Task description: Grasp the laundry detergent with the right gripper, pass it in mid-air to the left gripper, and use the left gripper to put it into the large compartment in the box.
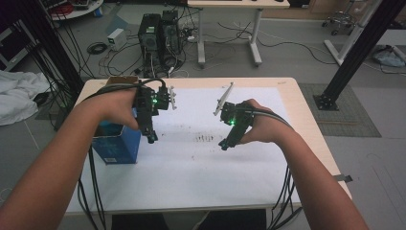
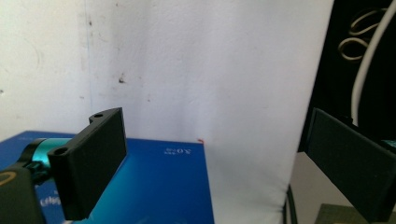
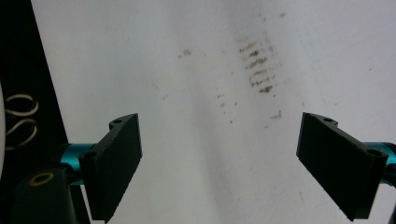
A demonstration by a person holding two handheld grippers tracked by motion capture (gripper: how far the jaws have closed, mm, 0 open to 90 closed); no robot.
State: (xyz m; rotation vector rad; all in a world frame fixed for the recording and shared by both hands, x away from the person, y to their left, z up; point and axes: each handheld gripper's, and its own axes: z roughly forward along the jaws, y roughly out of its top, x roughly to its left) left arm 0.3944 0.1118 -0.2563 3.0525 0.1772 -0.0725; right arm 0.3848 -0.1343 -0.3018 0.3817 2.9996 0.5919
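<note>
Above the white sheet (image 1: pixel 191 158) on the tabletop (image 1: pixel 306 129), the high view shows my left claw (image 1: pixel 151 139) just beside the blue box (image 1: pixel 117 146), and my right claw (image 1: pixel 224 144) well apart from it, near the dark smudges (image 1: pixel 205 138). In the left gripper view, my jaws stand wide over the blue box (image 2: pixel 159 186). In the right gripper view, jaws wide, nothing held. I judge I'm approaching; next, I close on the box.
</note>
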